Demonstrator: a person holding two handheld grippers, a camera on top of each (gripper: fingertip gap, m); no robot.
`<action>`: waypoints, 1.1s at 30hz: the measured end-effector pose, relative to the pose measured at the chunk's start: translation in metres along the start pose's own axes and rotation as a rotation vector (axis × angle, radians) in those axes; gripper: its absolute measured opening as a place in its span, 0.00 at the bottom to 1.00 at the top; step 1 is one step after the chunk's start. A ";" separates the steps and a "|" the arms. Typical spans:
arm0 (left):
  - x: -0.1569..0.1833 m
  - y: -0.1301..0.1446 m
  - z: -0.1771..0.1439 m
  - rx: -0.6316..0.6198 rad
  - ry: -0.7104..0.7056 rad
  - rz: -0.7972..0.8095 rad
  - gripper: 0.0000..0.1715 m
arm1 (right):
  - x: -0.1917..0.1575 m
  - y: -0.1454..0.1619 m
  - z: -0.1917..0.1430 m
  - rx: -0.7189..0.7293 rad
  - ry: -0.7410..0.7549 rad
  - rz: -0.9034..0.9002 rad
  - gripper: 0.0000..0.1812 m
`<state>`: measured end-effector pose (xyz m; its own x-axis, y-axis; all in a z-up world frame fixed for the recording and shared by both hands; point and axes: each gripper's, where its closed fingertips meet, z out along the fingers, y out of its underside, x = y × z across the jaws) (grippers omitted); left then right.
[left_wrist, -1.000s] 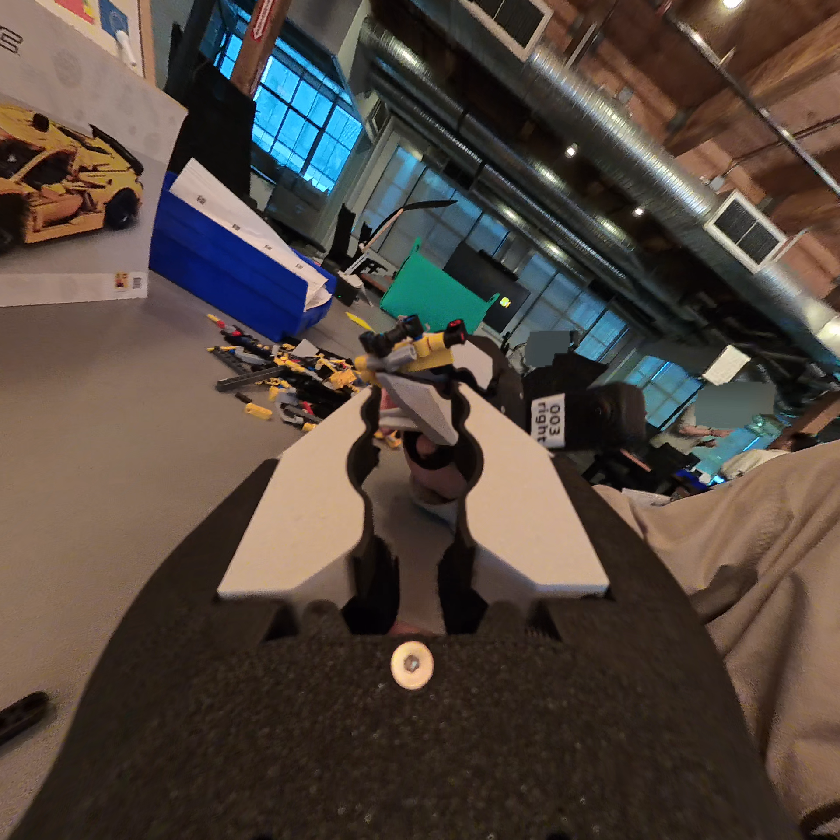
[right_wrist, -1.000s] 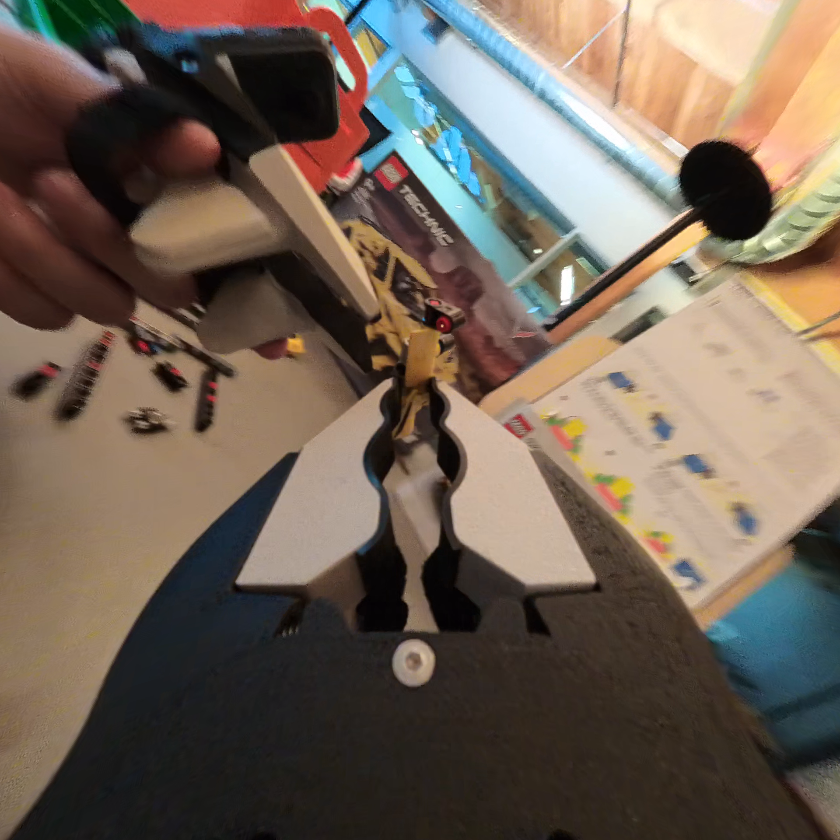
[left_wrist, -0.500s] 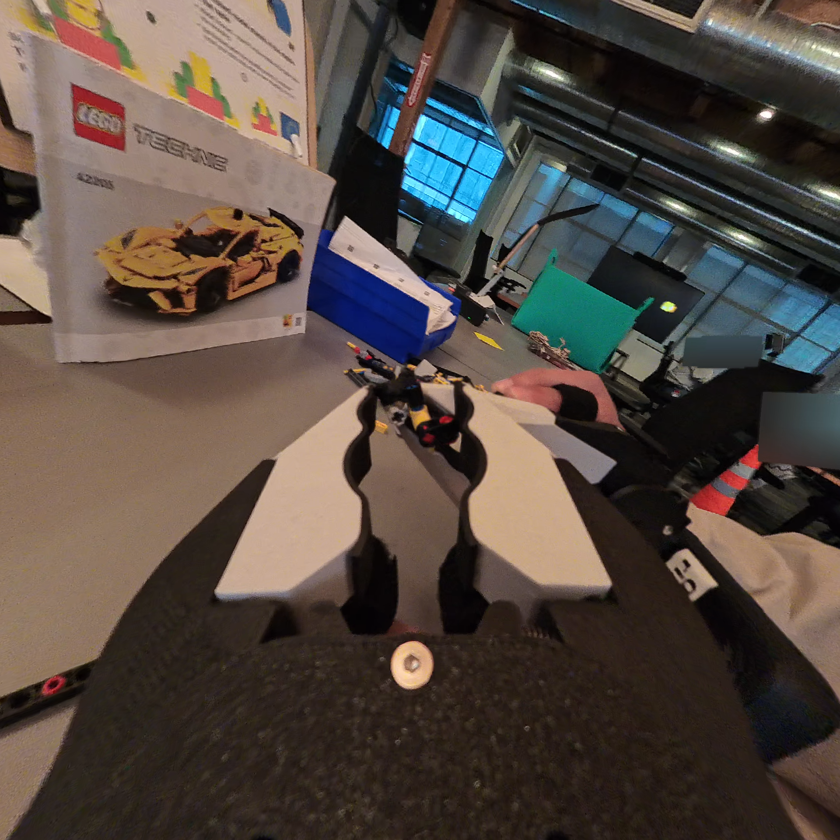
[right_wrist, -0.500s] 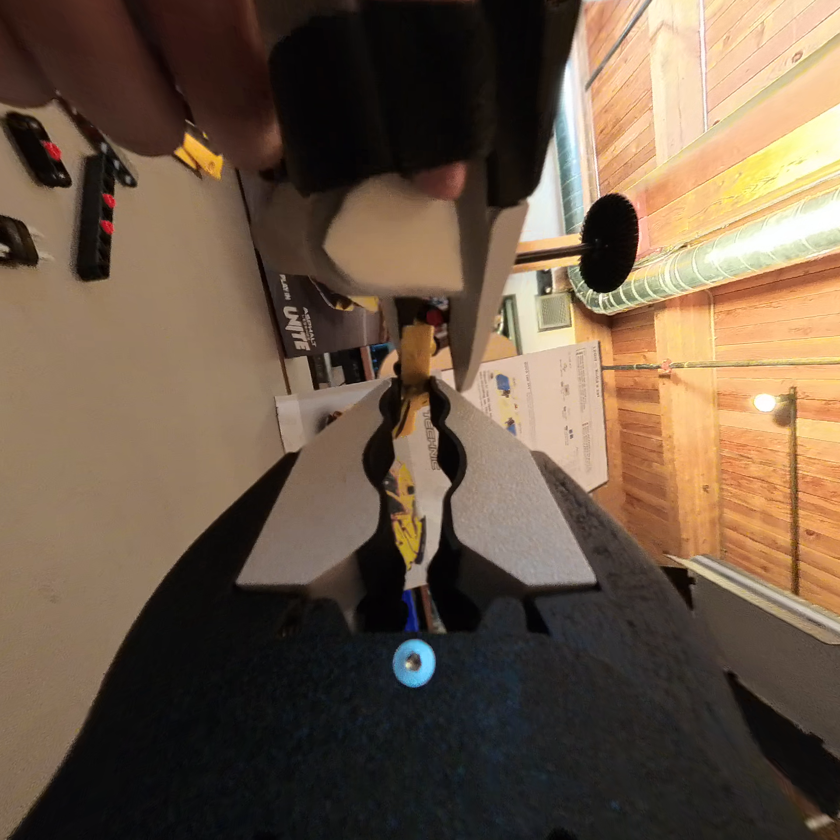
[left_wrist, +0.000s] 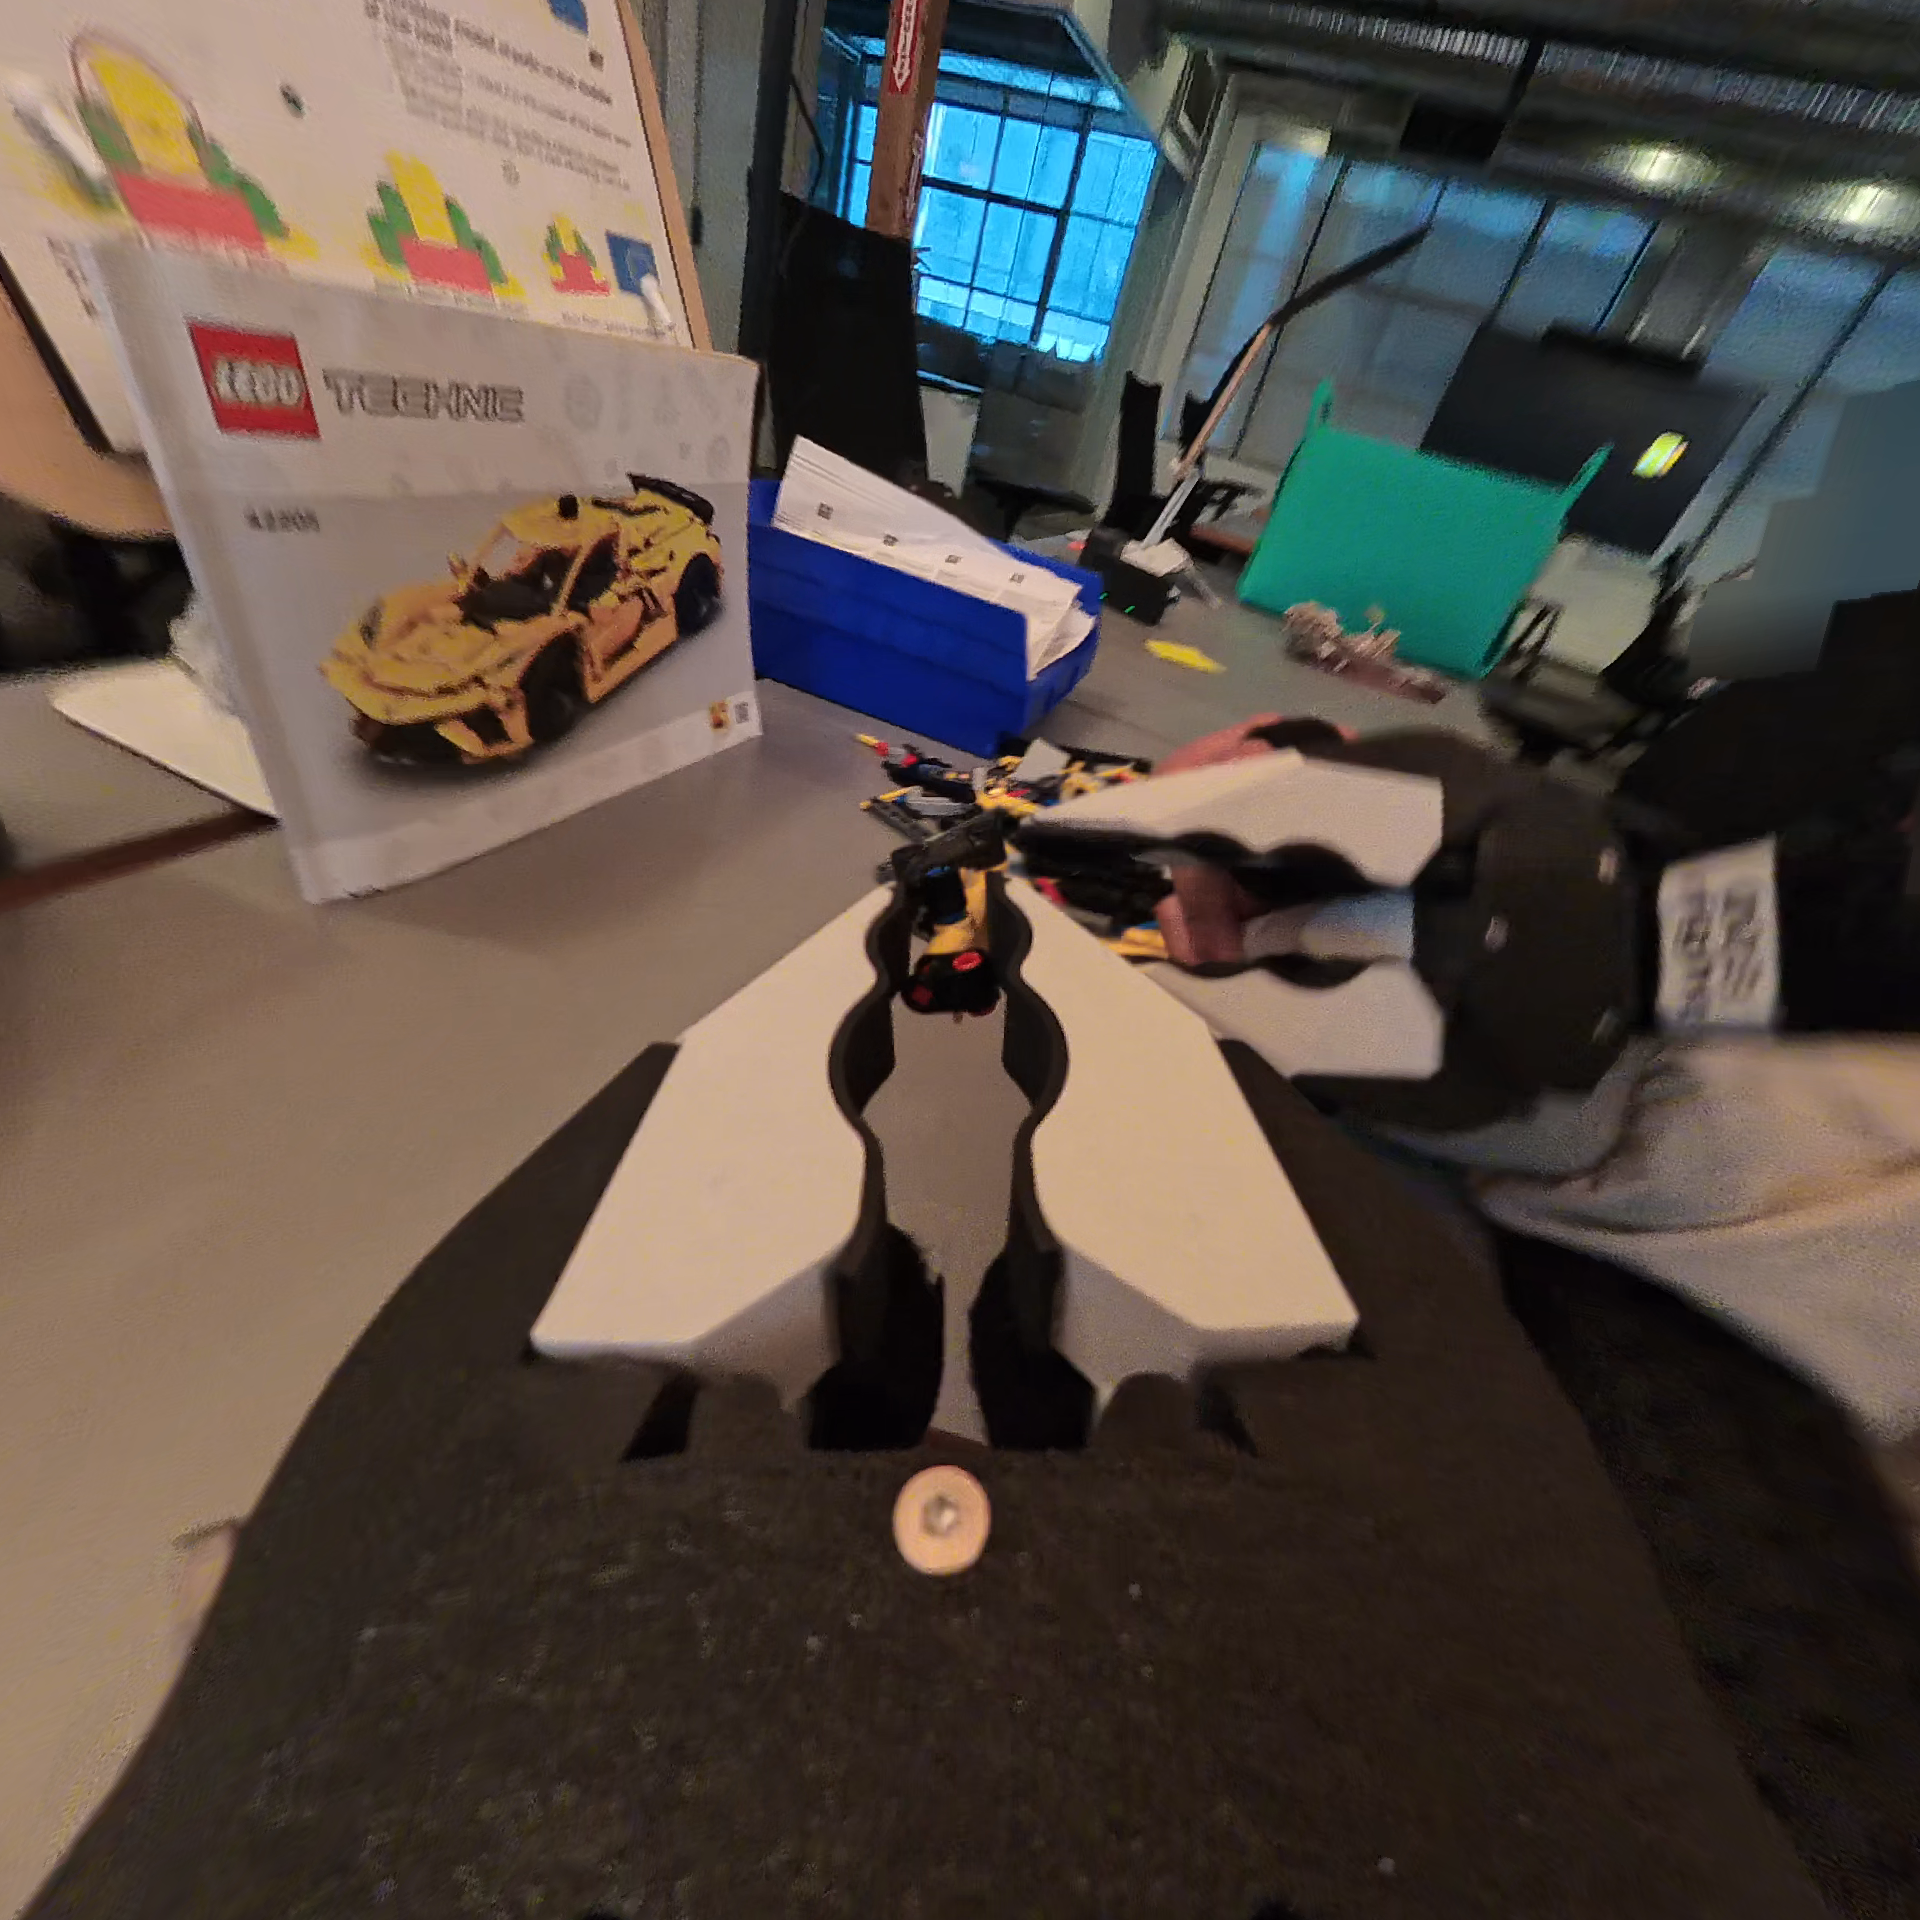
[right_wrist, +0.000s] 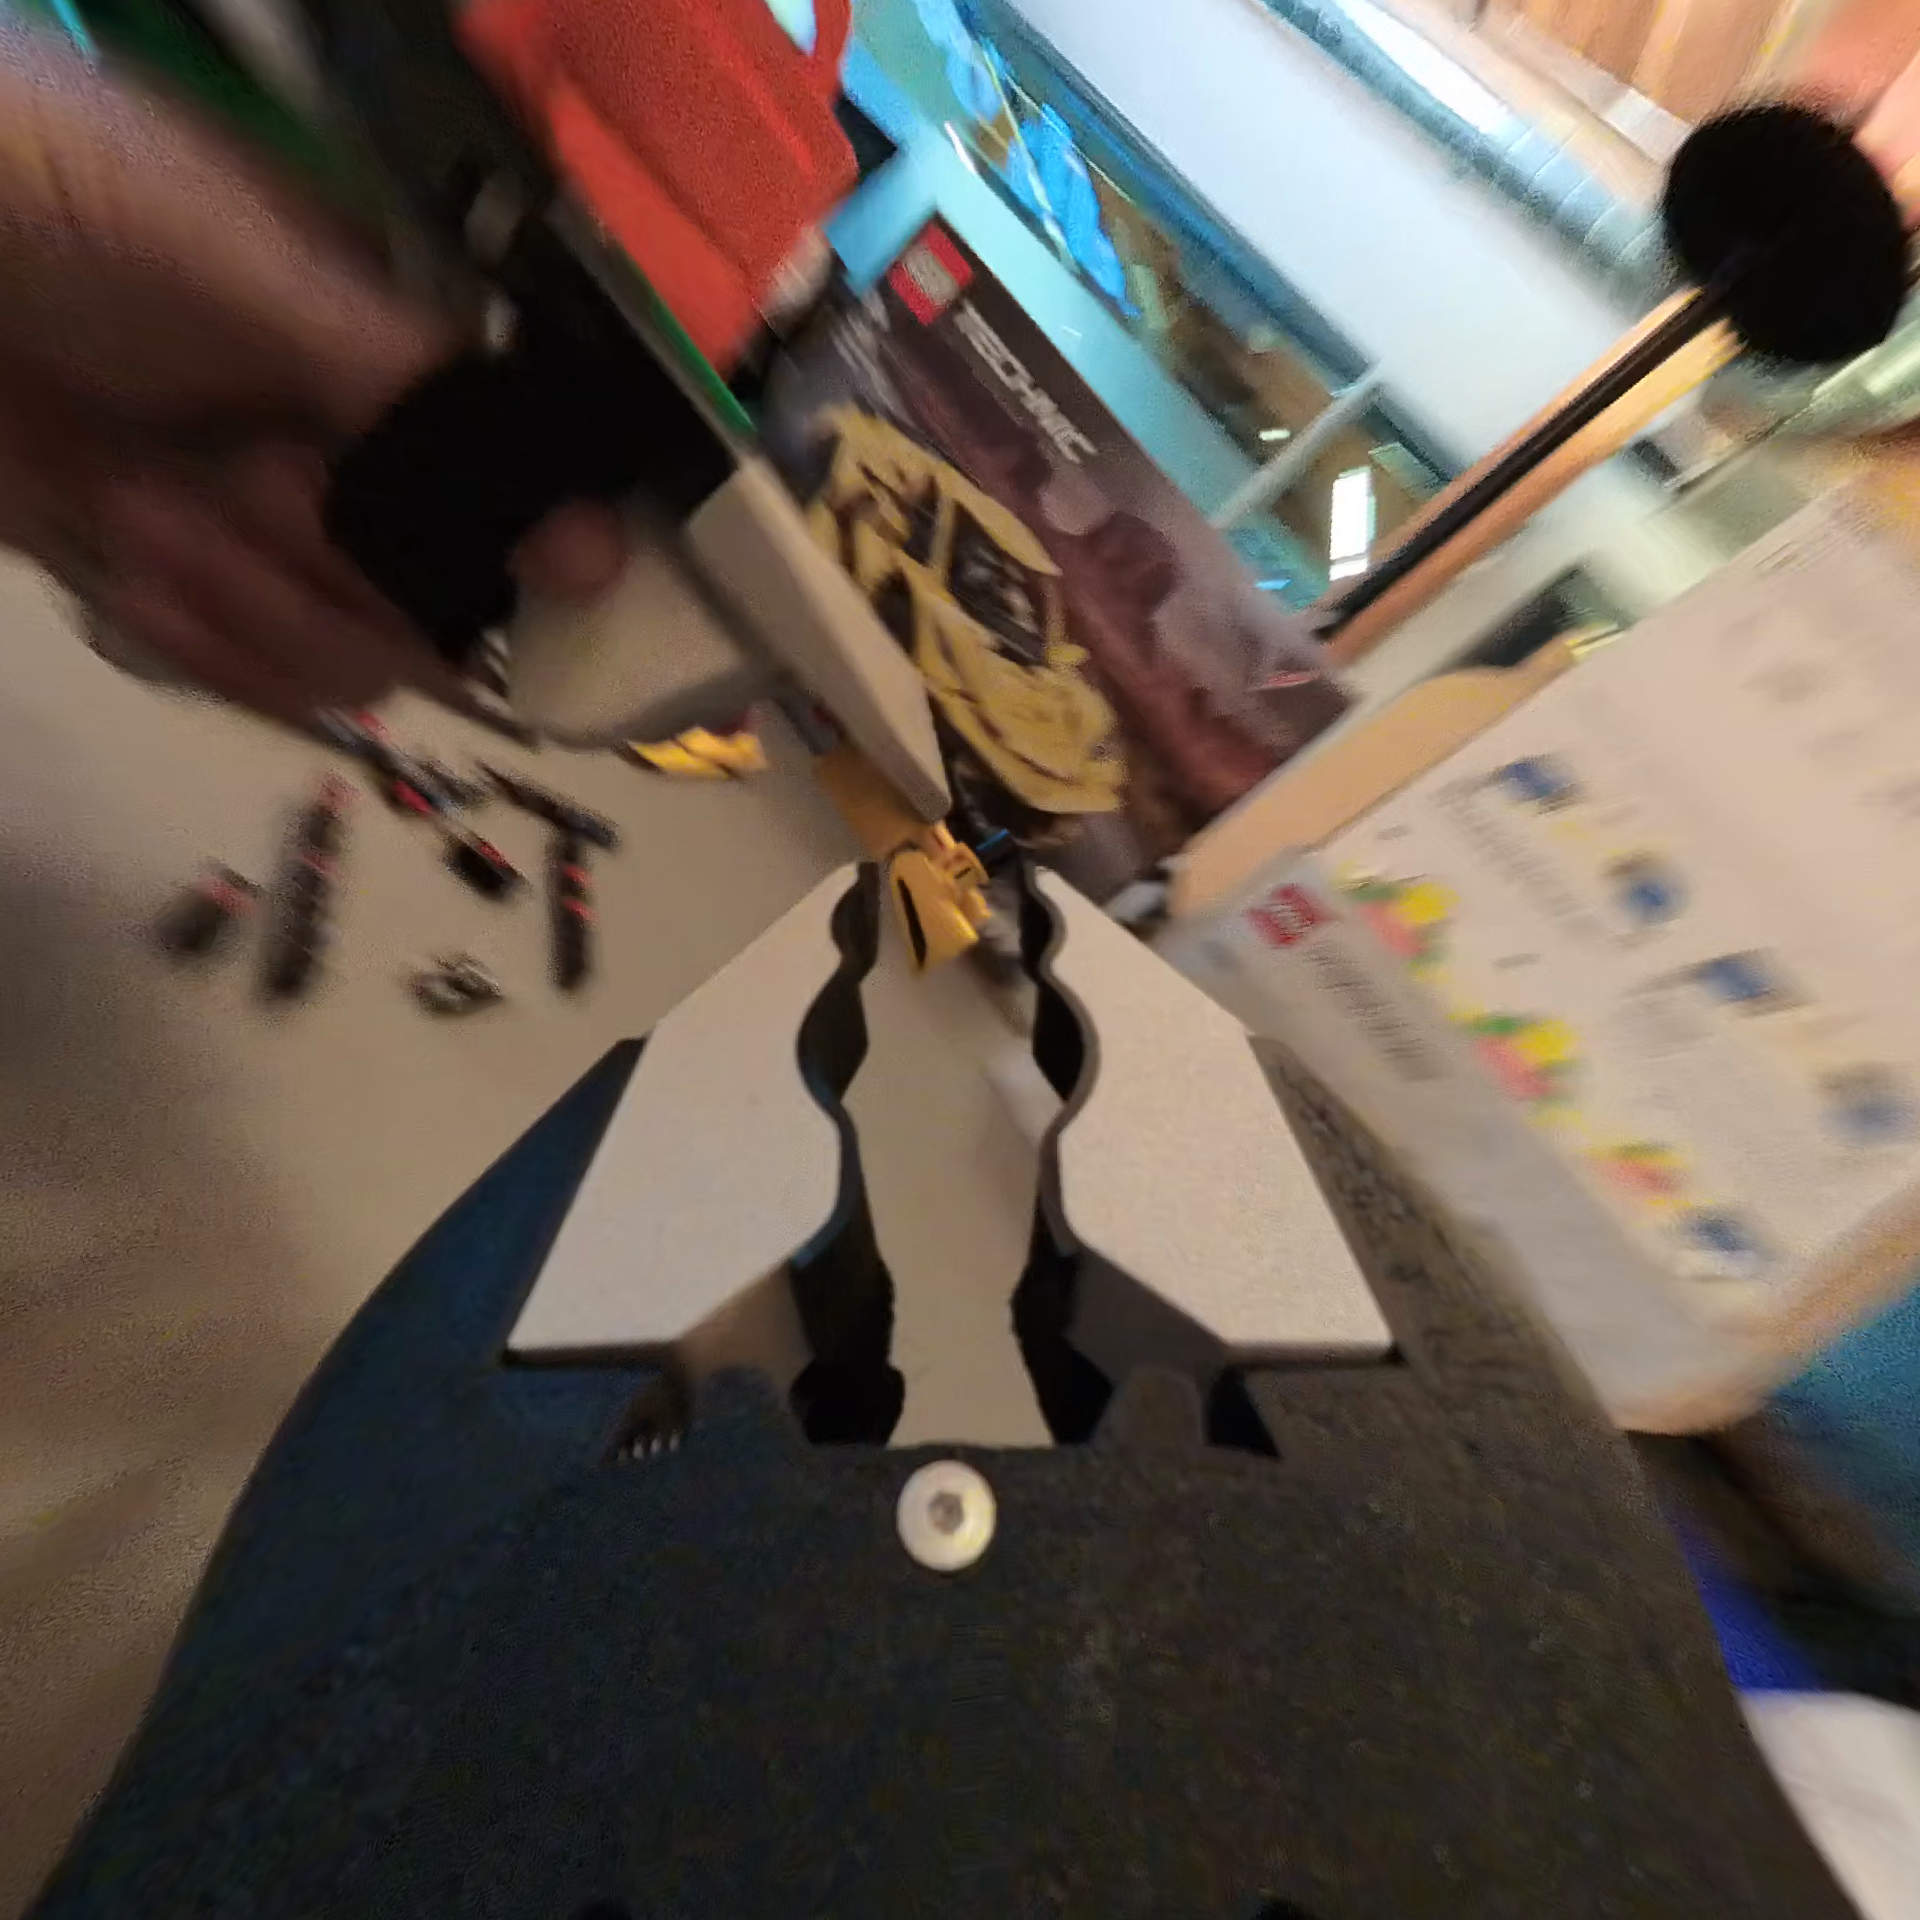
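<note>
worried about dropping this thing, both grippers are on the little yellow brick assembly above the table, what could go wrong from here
1. The left gripper pinches the assembly only at its fingertips; a twist could pop it loose.
2. The right gripper meets the same assembly at its tip, so opposed pulls might split it.
3. If dropped, bits could vanish among the loose pieces on the table.

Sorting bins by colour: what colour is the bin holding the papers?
Blue bin, clearest in the left wrist view.

each gripper (left_wrist: 951, 935): black textured body, pale grey fingers (left_wrist: 748, 1143), silver screw (left_wrist: 940, 1519)
</note>
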<state>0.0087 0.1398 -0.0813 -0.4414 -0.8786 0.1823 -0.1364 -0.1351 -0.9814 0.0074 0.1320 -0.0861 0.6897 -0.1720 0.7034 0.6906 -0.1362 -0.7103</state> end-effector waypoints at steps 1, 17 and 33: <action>0.003 0.002 0.000 -0.016 -0.002 0.084 0.08 | -0.003 -0.005 -0.003 0.055 -0.104 0.181 0.19; 0.027 0.040 0.009 -0.194 -0.083 0.916 0.08 | -0.020 0.016 -0.021 -0.009 -0.543 0.591 0.12; 0.036 0.022 0.003 -0.098 -0.031 0.707 0.10 | -0.016 0.008 -0.023 0.044 -0.657 0.780 0.04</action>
<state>-0.0072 0.1034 -0.0964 -0.4285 -0.7532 -0.4991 0.0937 0.5123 -0.8537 -0.0032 0.1110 -0.1034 0.9250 0.3733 -0.0707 -0.0038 -0.1770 -0.9842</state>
